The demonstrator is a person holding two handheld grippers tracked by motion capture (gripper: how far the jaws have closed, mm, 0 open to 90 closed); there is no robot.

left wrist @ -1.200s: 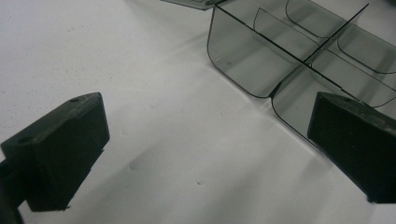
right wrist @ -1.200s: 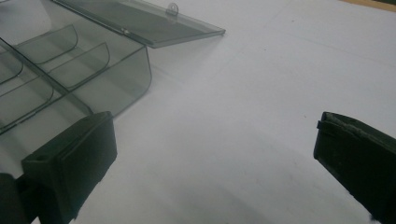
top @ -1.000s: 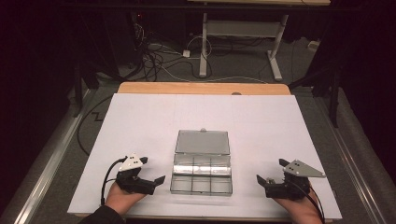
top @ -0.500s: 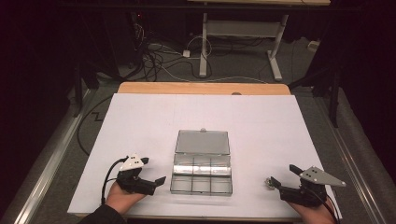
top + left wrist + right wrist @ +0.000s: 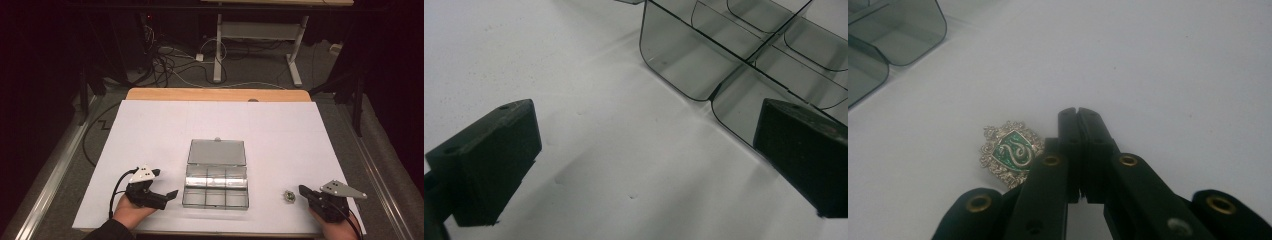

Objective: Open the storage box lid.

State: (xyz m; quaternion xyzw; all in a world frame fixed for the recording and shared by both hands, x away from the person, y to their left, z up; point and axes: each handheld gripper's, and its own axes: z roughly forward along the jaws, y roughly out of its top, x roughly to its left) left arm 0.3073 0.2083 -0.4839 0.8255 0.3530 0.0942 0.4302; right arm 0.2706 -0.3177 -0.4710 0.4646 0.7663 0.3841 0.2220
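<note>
Green enamel shows on a small silver crest badge [image 5: 1010,152] lying flat on the white desk [image 5: 150,130], at about three o'clock from the clear compartment box [image 5: 216,192] and well apart from it. The right tongs [image 5: 1079,114] have just been closing and now sit with both jaws pressed together, nothing between them; the badge lies just beside their tip at nine o'clock in the right gripper view, not gripped. In the high view the left tongs [image 5: 166,185] rest at nine o'clock from the box, jaws spread wide and holding nothing, near its front corner. The box lid [image 5: 216,152] lies open toward twelve o'clock.
</note>
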